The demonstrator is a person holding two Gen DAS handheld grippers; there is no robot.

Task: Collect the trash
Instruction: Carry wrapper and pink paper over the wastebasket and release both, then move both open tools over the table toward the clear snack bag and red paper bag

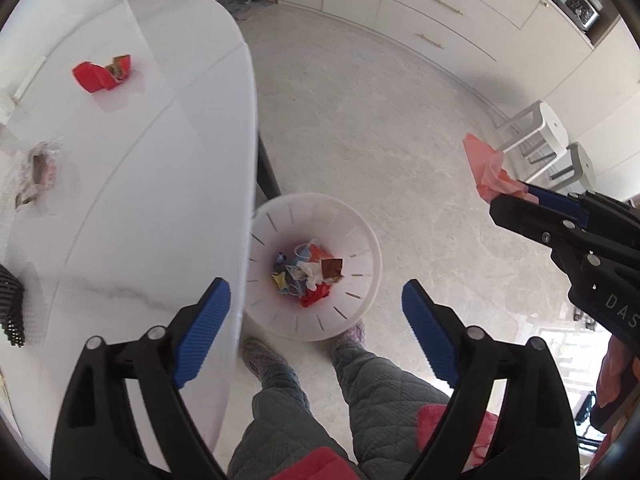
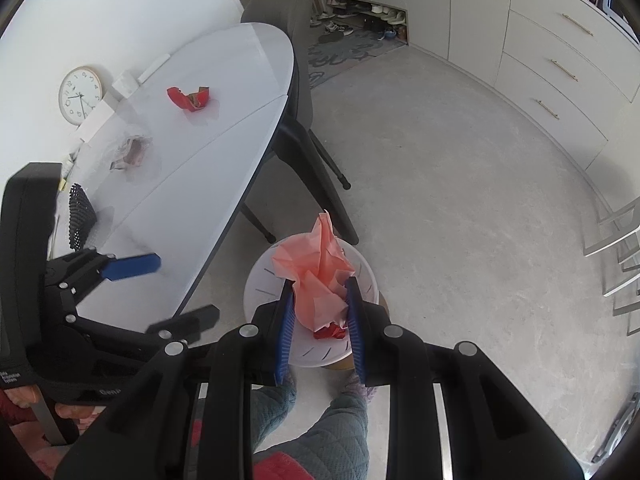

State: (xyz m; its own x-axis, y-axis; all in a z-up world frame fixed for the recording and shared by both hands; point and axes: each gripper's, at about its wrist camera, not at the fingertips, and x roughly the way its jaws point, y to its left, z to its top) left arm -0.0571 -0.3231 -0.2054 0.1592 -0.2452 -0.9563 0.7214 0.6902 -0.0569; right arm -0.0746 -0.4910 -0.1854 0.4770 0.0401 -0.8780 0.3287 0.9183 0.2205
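A white trash bin [image 1: 360, 236] stands on the floor beside the table, with several wrappers inside; it also shows in the right wrist view [image 2: 260, 284]. My left gripper [image 1: 316, 300] is open and empty above the bin and the table edge. My right gripper [image 2: 320, 292] is shut on a crumpled pink paper [image 2: 316, 268] and holds it above the bin; the pink paper also shows in the left wrist view [image 1: 492, 172]. A red wrapper [image 1: 98, 74] and a clear plastic wrapper [image 1: 40, 168] lie on the white table [image 1: 160, 200].
A dark chair [image 2: 296, 120] stands at the table's far side. A black brush [image 2: 80, 216] lies on the table. White stools [image 1: 548, 132] stand to the right. Cabinets line the far wall. The person's legs [image 1: 320, 400] are just behind the bin.
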